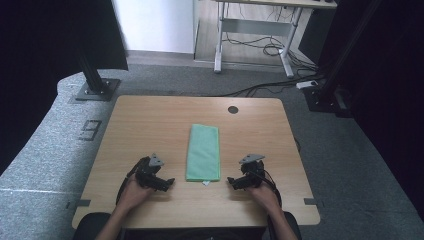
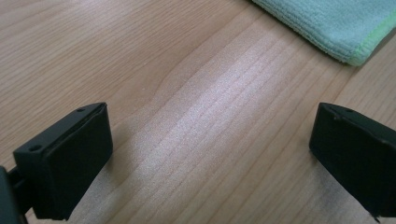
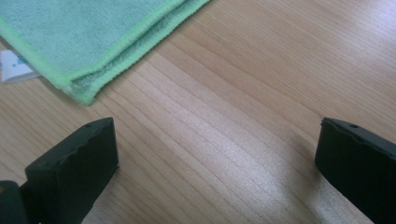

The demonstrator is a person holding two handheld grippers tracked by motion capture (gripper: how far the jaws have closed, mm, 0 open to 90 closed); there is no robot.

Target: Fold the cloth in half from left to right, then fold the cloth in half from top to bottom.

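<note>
On the table (image 1: pixel 150 120), a green cloth (image 1: pixel 203 152) lay folded into a narrow strip, apparently finished. Left tool (image 1: pixel 169 183) and right tool (image 1: pixel 232 182) flanked it, jaws released, holding nothing.

A folded cloth (image 1: pixel 203 152) lies on the table (image 1: pixel 150 120), midway between its left and right edges and reaching toward the near edge. The left gripper (image 1: pixel 169 183) sits left of the cloth's near end, the right gripper (image 1: pixel 232 182) right of it, both apart from the cloth.
</note>
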